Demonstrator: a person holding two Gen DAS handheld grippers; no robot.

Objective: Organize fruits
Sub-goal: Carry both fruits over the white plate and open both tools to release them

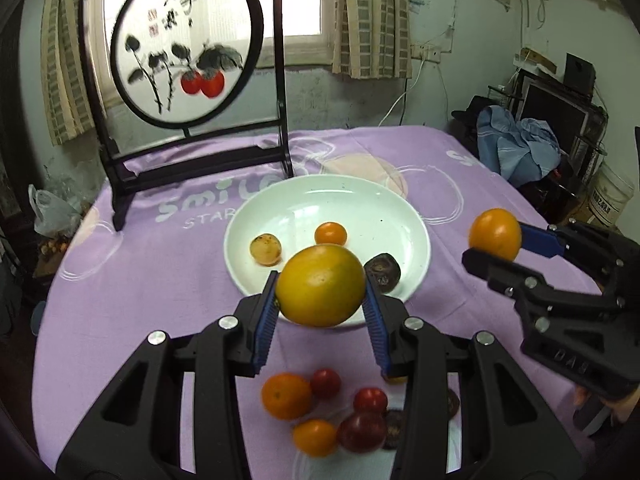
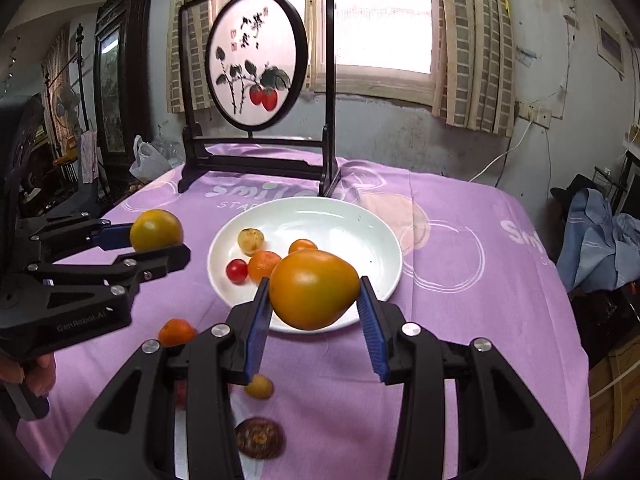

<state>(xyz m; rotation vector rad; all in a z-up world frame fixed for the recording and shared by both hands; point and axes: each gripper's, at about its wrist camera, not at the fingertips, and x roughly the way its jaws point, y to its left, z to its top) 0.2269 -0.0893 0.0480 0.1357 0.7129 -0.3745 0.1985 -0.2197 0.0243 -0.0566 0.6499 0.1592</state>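
Observation:
My left gripper [image 1: 320, 300] is shut on a yellow-green orange [image 1: 320, 285] and holds it above the near rim of the white plate [image 1: 360, 204]. My right gripper [image 2: 314, 300] is shut on an orange persimmon-like fruit [image 2: 313, 289], also above the plate's [image 2: 340, 216] near rim. Each gripper shows in the other's view, the right one [image 1: 494, 240] at the right and the left one [image 2: 156, 240] at the left. The plate holds several small fruits: a yellow loquat [image 1: 265, 249], a small orange one [image 1: 330, 233] and a dark wrinkled one [image 1: 382, 272].
Loose fruits lie on the purple cloth in front of the plate: an orange [image 1: 286, 396], red tomatoes [image 1: 370, 400], a dark passion fruit [image 2: 259, 438], a loquat [image 2: 259, 386]. A framed round painting [image 1: 186, 44] stands behind the plate. Clutter sits off the table's right edge.

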